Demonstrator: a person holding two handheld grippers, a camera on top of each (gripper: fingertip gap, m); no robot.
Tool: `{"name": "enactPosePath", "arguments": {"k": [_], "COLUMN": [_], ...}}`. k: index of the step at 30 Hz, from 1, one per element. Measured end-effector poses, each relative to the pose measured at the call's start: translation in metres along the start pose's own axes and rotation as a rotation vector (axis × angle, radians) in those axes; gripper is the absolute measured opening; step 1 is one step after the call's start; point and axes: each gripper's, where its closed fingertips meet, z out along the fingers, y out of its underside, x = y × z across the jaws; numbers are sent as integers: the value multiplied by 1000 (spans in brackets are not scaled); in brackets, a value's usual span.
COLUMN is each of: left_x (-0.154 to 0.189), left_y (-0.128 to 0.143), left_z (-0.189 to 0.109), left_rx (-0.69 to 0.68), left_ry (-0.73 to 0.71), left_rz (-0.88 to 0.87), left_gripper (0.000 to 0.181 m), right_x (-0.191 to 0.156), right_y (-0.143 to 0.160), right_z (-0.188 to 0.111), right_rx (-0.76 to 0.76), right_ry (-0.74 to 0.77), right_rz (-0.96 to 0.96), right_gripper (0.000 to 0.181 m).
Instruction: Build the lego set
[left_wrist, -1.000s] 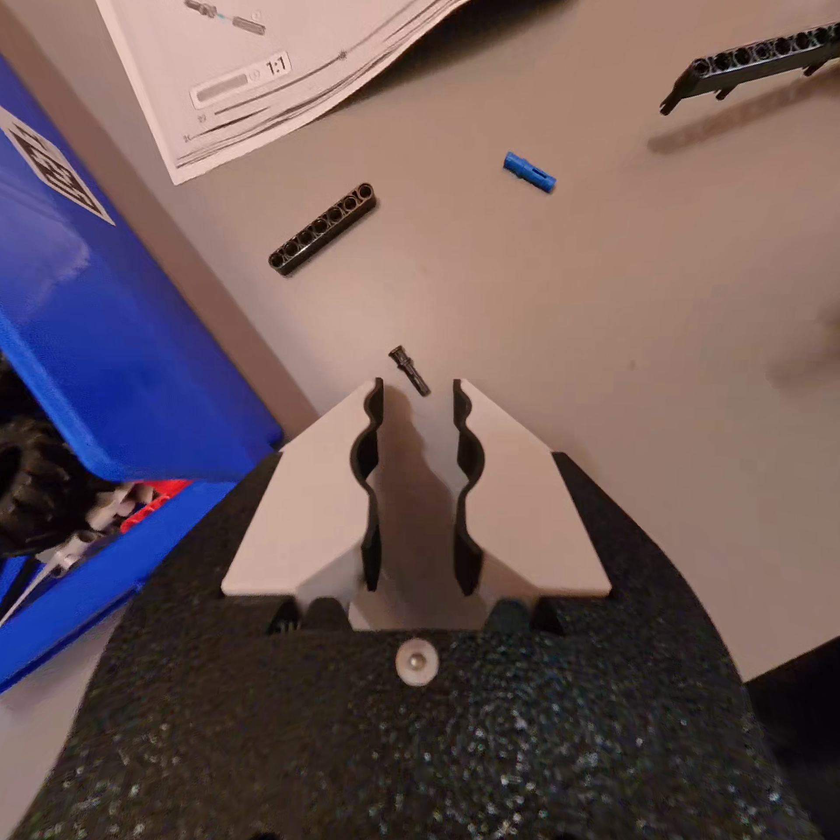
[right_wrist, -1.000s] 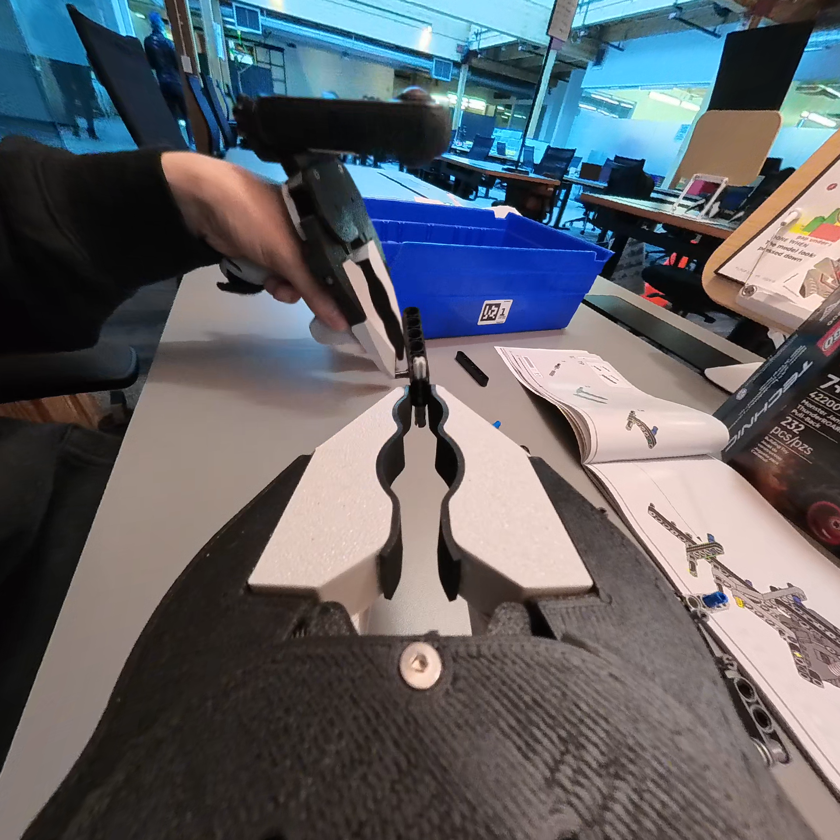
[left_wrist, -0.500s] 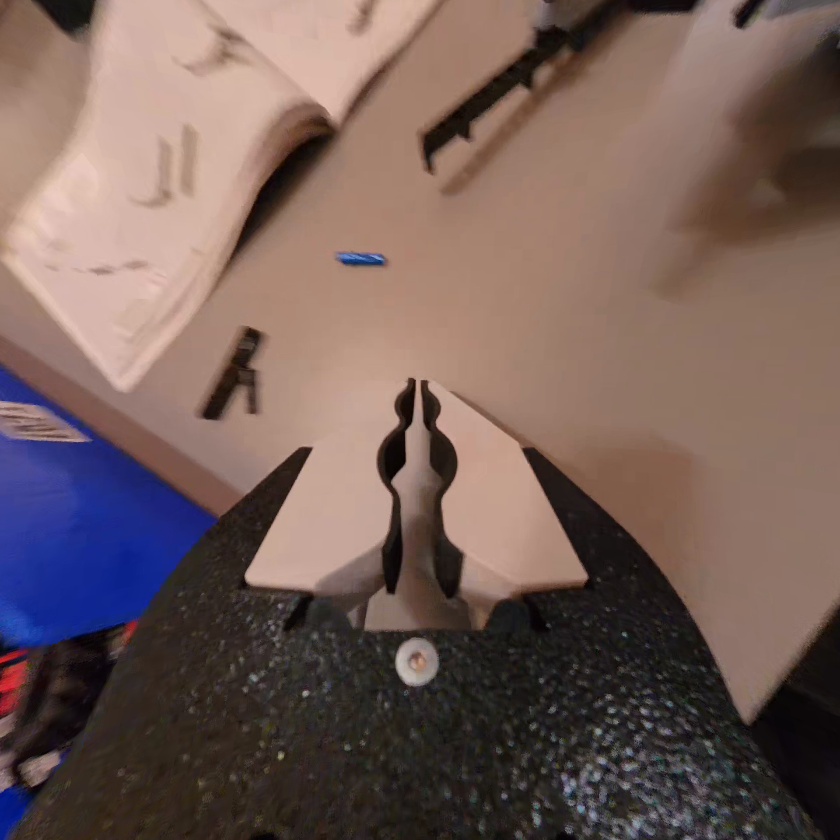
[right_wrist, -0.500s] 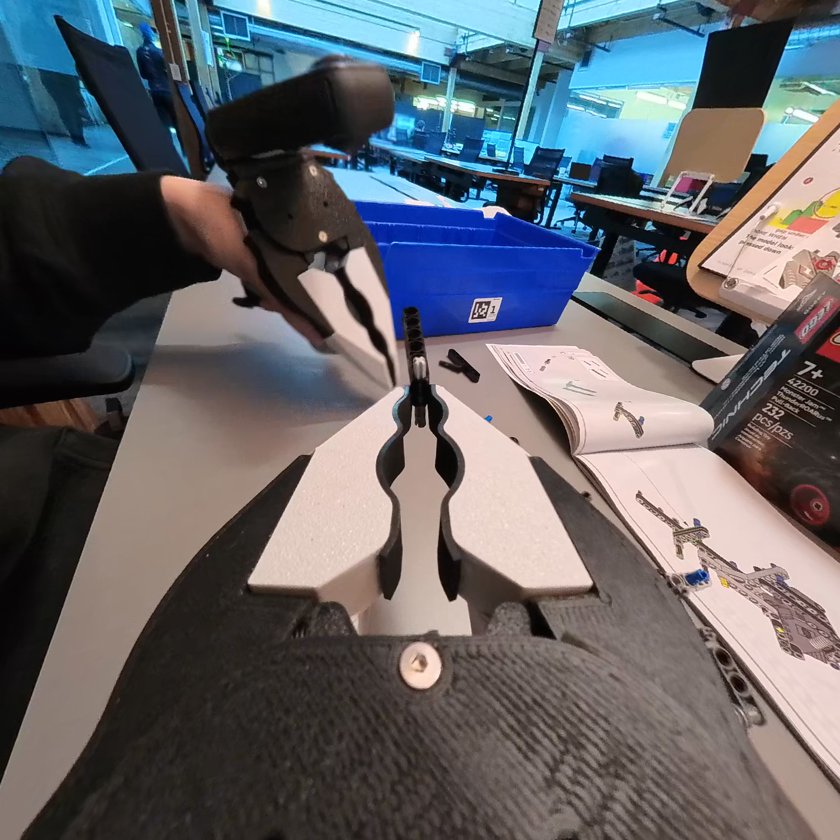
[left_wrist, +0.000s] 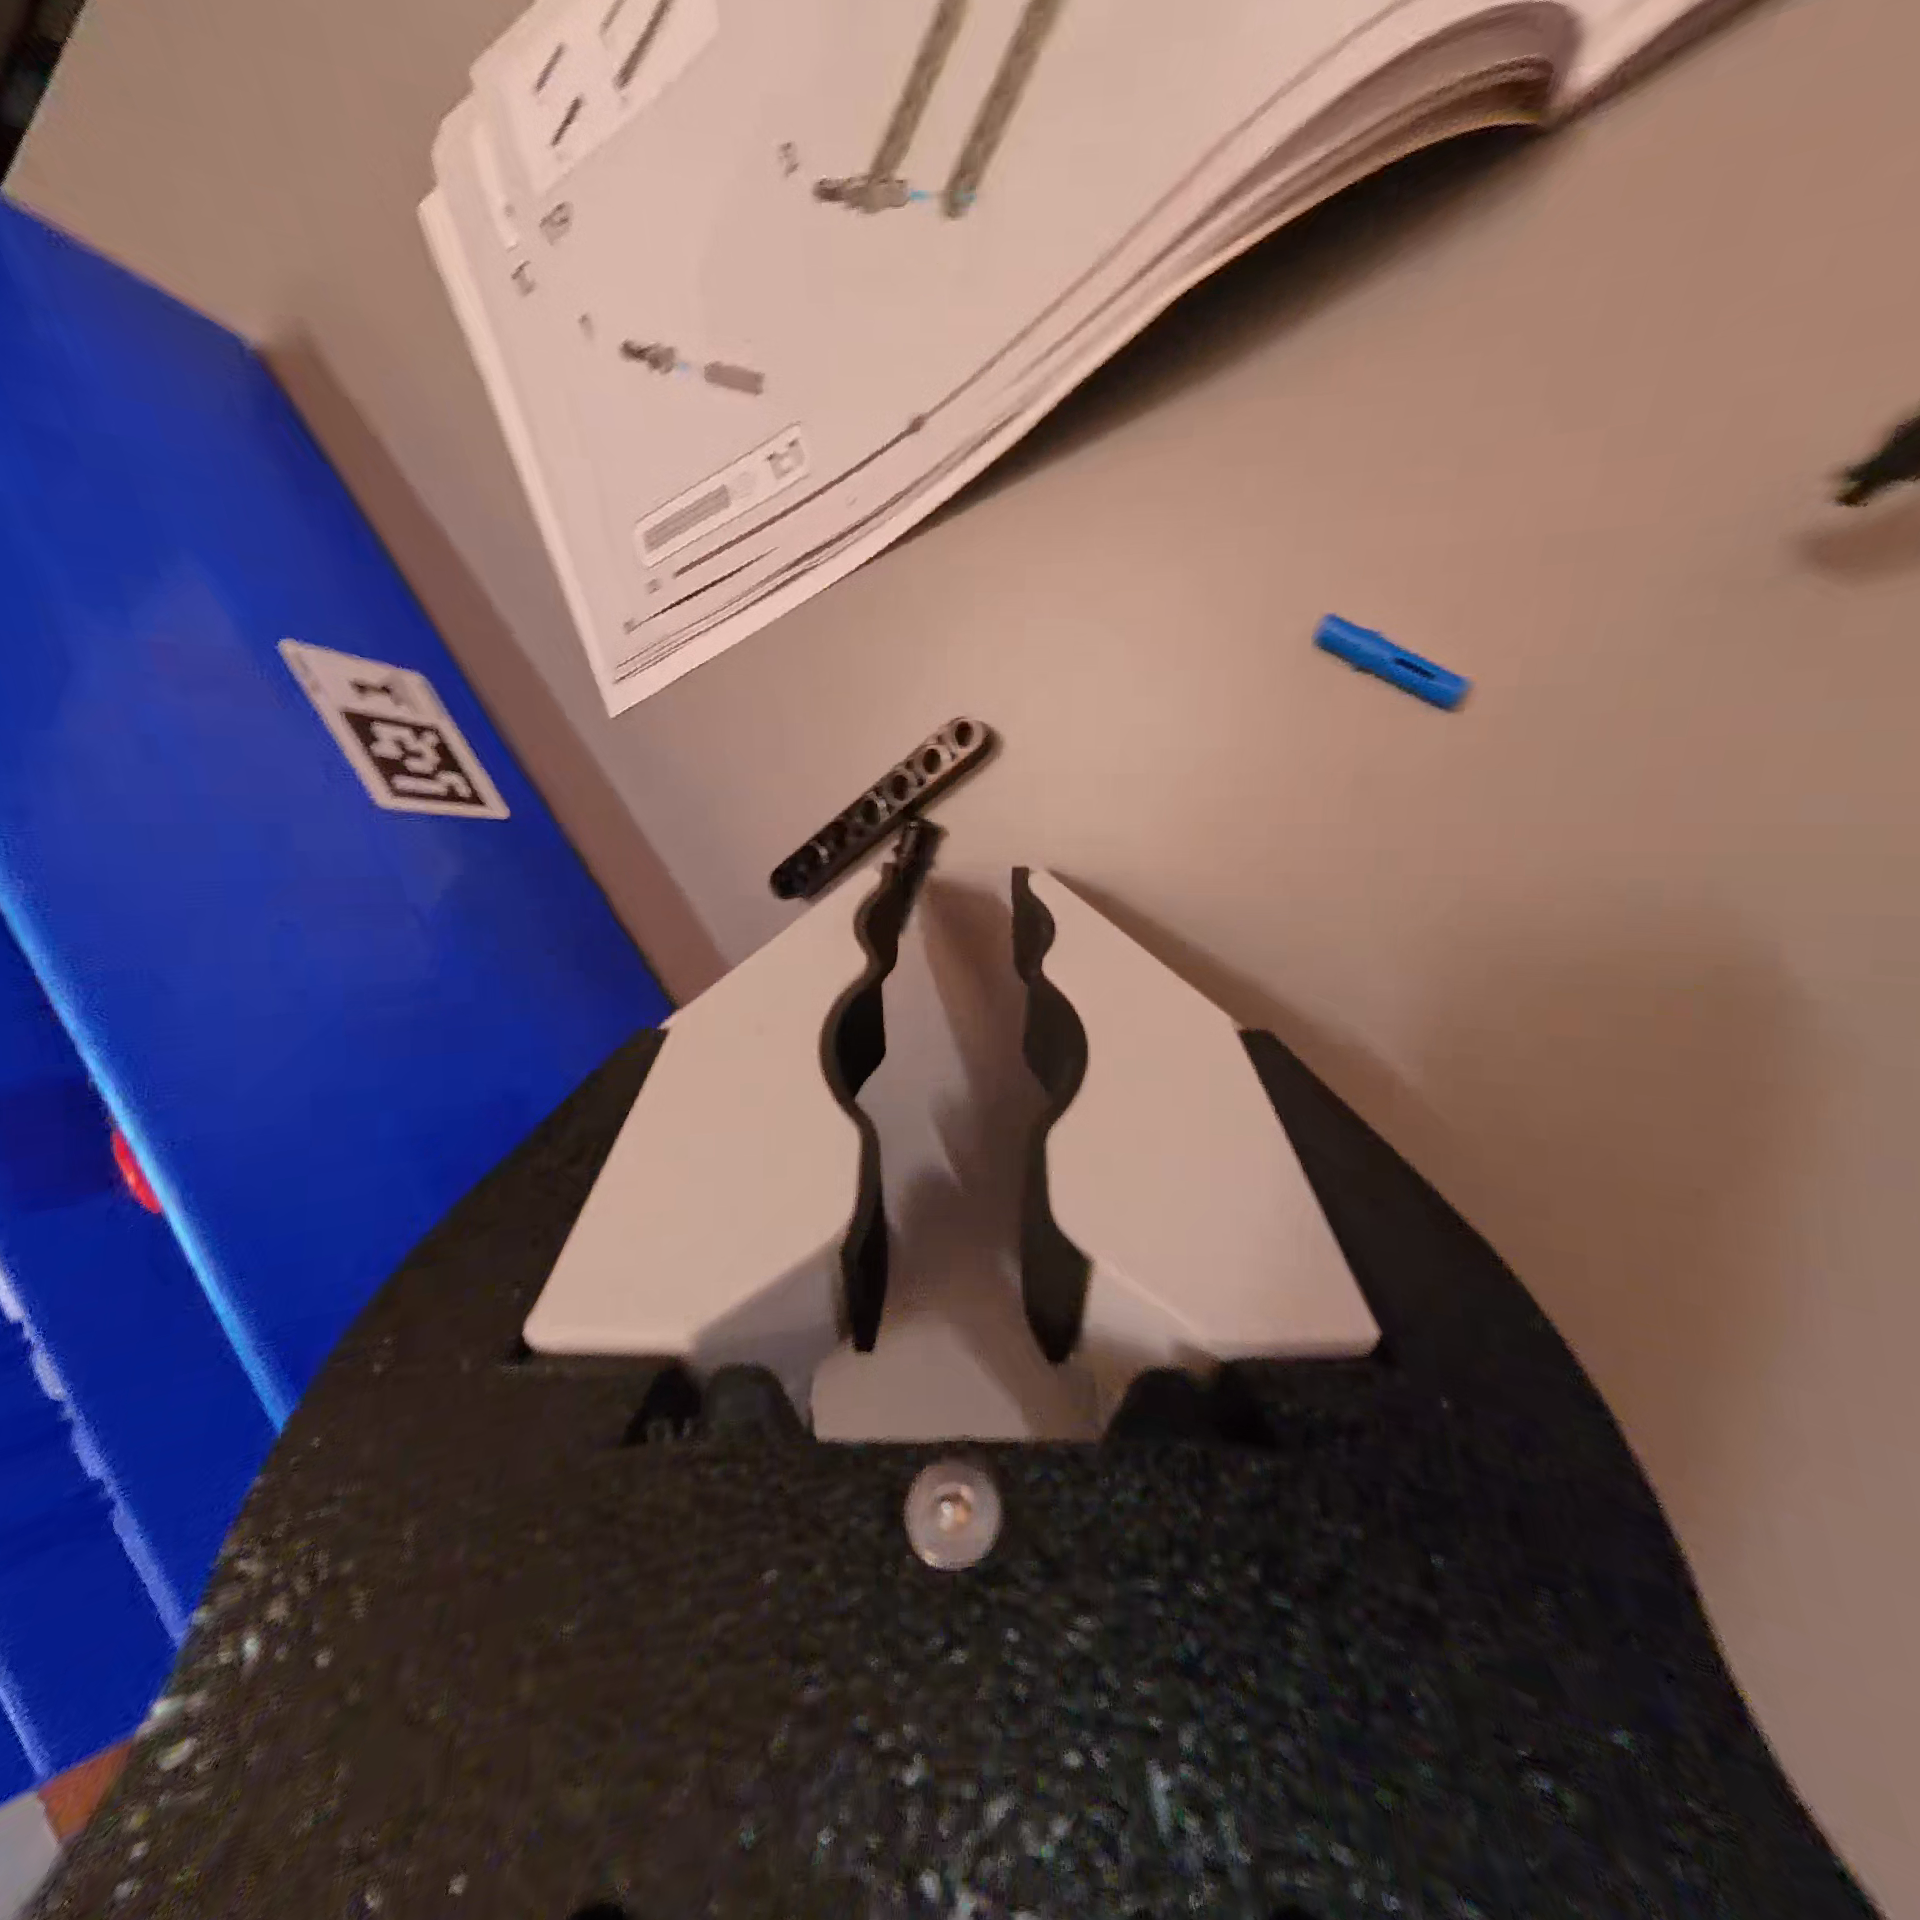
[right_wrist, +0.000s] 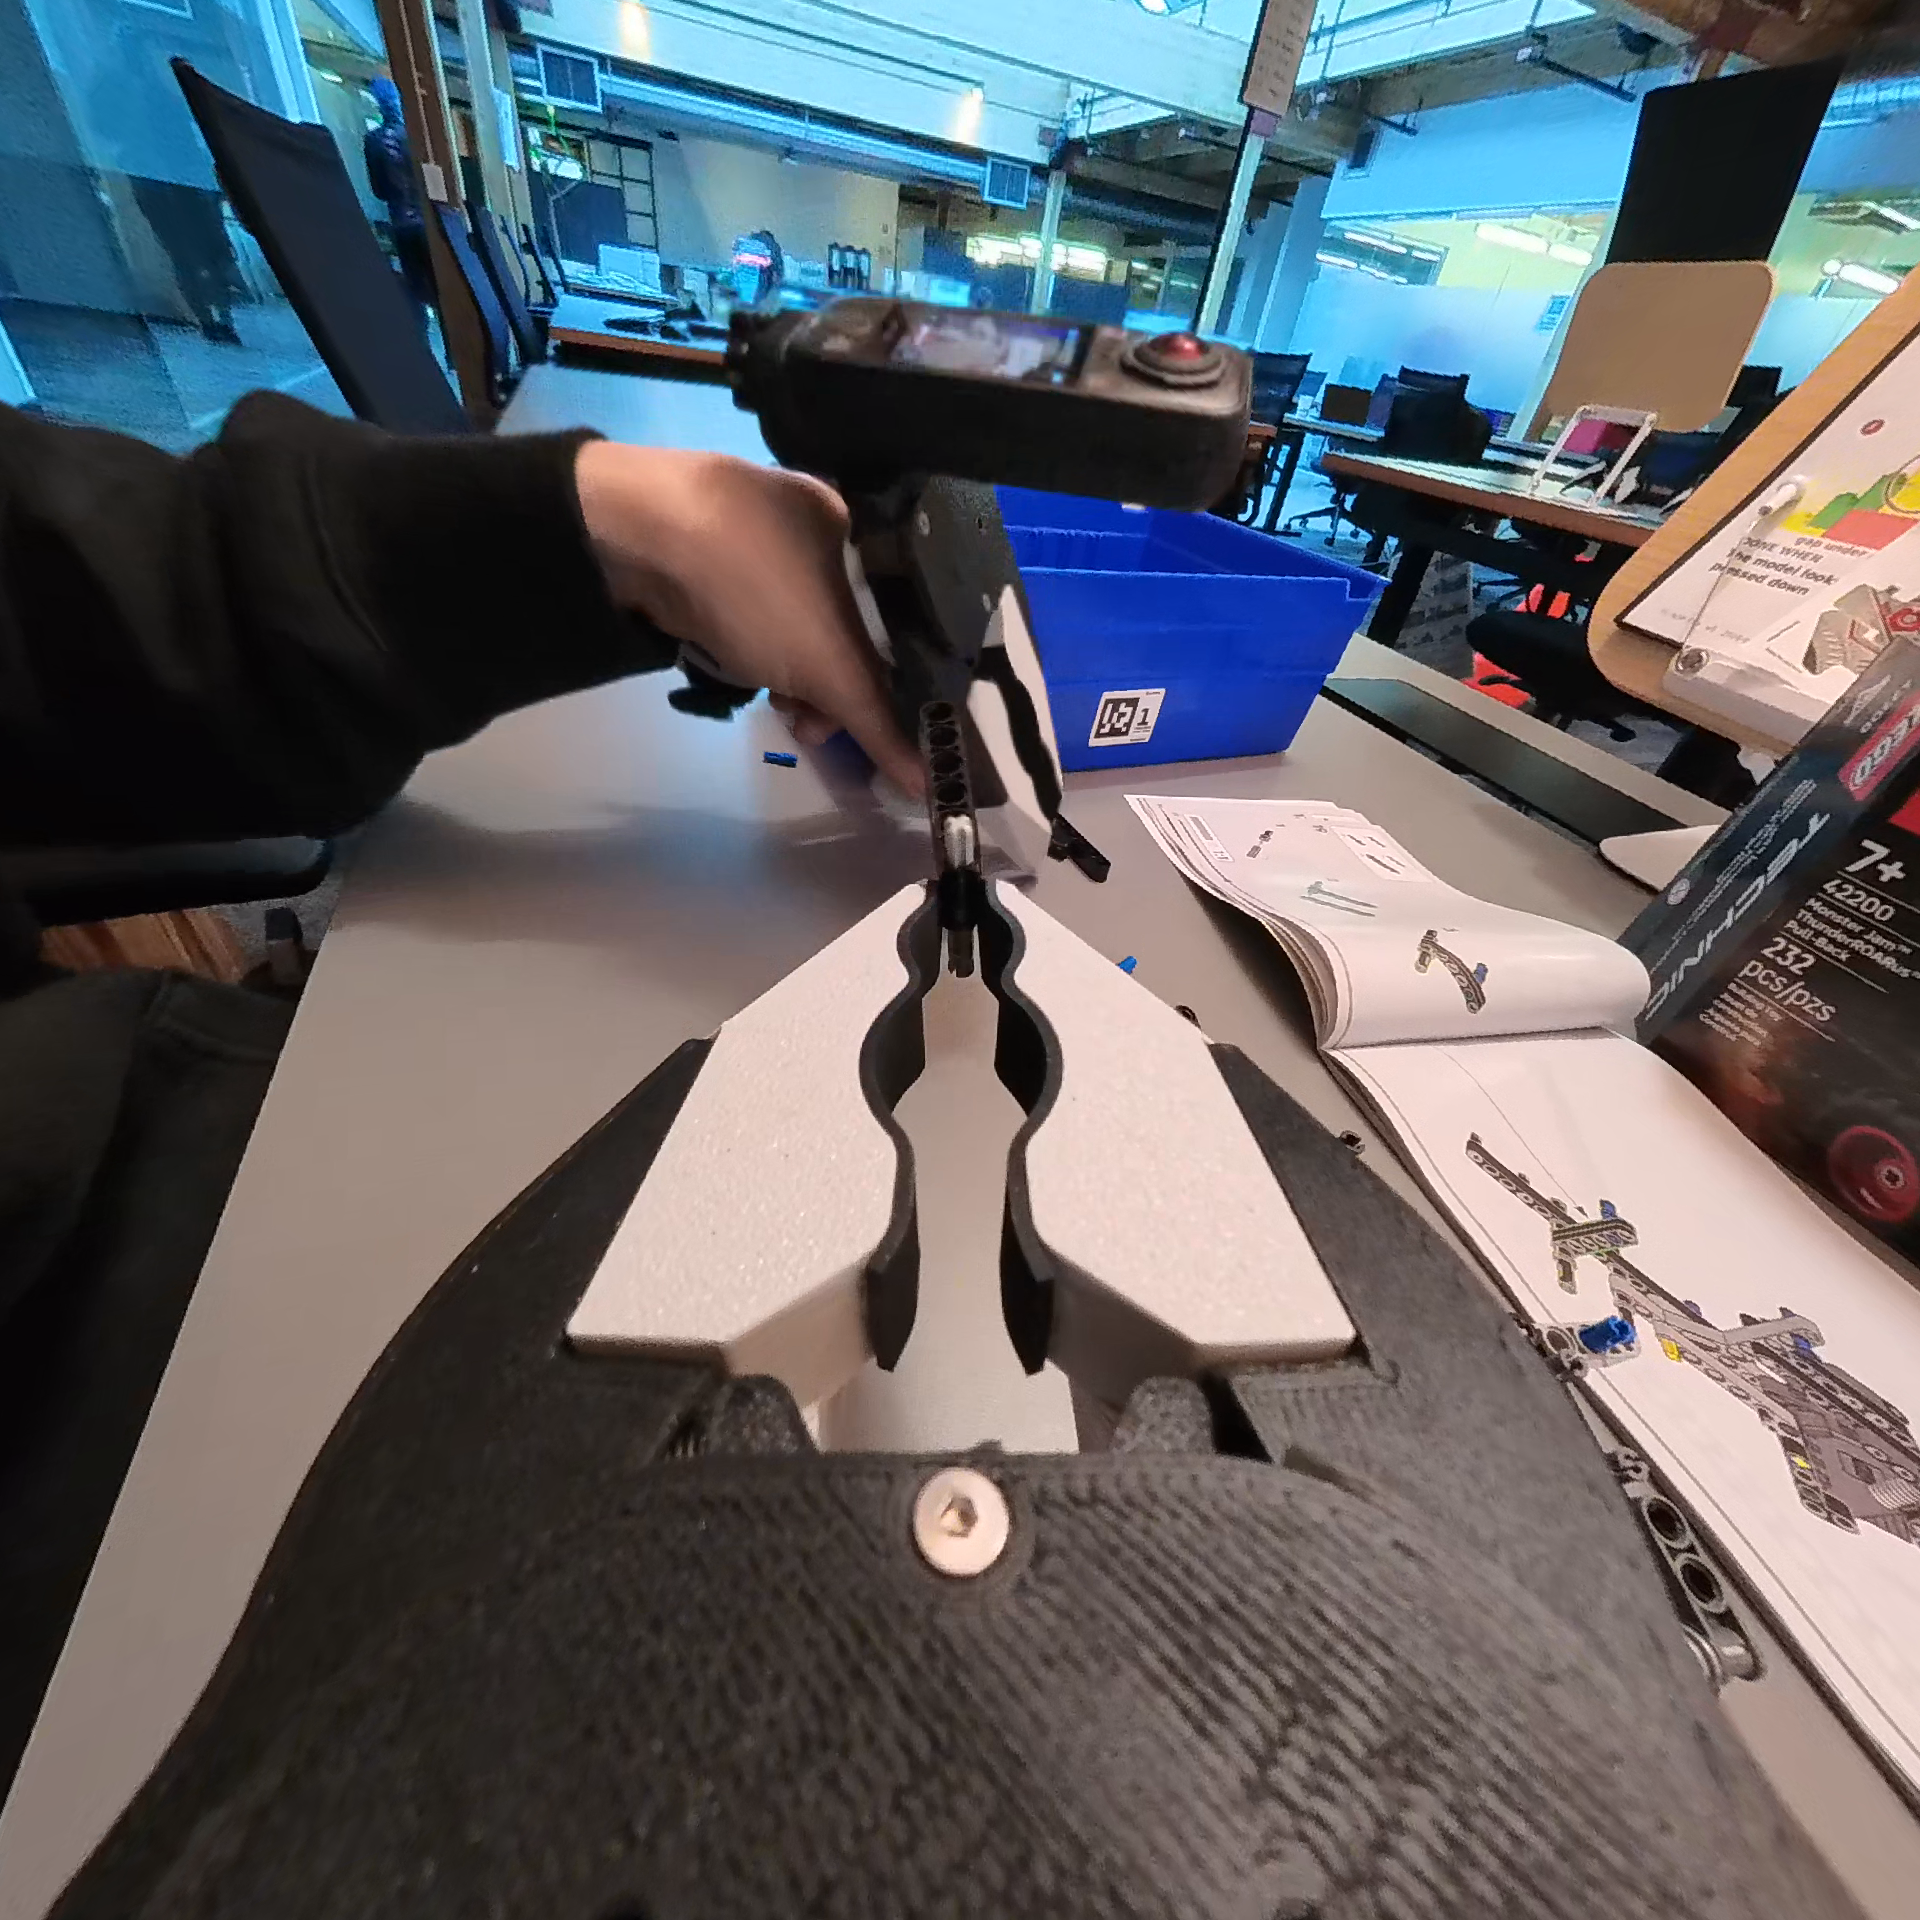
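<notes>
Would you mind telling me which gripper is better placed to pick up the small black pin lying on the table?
Left. The left gripper is open, with the small black pin right at its fingers, beside the black beam. The right gripper is shut on another beam.

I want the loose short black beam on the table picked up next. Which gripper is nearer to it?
Left. The left gripper is open with its tips right beside the short black beam; the right gripper is farther back, shut on another beam.

Left gripper (left_wrist: 951, 883): speckled black body, pale grey wedge fingers (left_wrist: 727, 1143) with wavy black pads, one silver screw (left_wrist: 951, 1522). Right gripper (right_wrist: 961, 925) was built alike. Black sleeve (right_wrist: 312, 592) covered the person's arm.
</notes>
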Motion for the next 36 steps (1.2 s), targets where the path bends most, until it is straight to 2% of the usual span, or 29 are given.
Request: {"name": "enactPosePath", "arguments": {"k": [1,3,6,8,9,12,16,17,20,21,25,31,34,36], "left_x": [-5,-12,-18,-17,-14,-6,38,42,4,-2,-3,-11,-13,-18], "left_y": [1,0,2,0,0,0,-3,-3,-4,-4,-8,-12,-10,-9], "left_z": [2,2,8,11,12,10,-7,-10,-6,-4,7,15,15,16], "left_rx": [4,33,68,111,129,176,204,214,264,267,283,278,271,260], "left_ry": [-26,-83,-158,-136,-103,6,335,355,108,70,54,-47,-68,-92], "left_rz": [-25,-77,-101,-170,-213,-307,-314,-295,-339,-379,-507,-509,-523,-529], "left_gripper": [20,22,12,6,0,0,0,0,8,9,22,29,27,12], "right_x": [0,-1,-2,-2,-2,-1,-1,-1,-1,-1,-2,-4,-3,-3], "right_y": [0,0,0,-1,-1,-2,-3,-3,-2,-2,-1,0,-1,-1], "right_z": [0,0,0,-1,-1,-2,-2,-2,-2,-2,-1,-1,-1,-2], "right_rx": [0,0,3,6,8,16,21,21,17,14,6,2,8,12], "right_ry": [-3,-10,-16,-20,-20,-21,-22,-22,-22,-22,-22,-28,-30,-33], "right_rz": [0,2,4,7,8,13,19,19,16,15,3,-4,1,8], "right_gripper": [4,4,4,4,4,4,4,4,4,4,4,4,4,4]}}
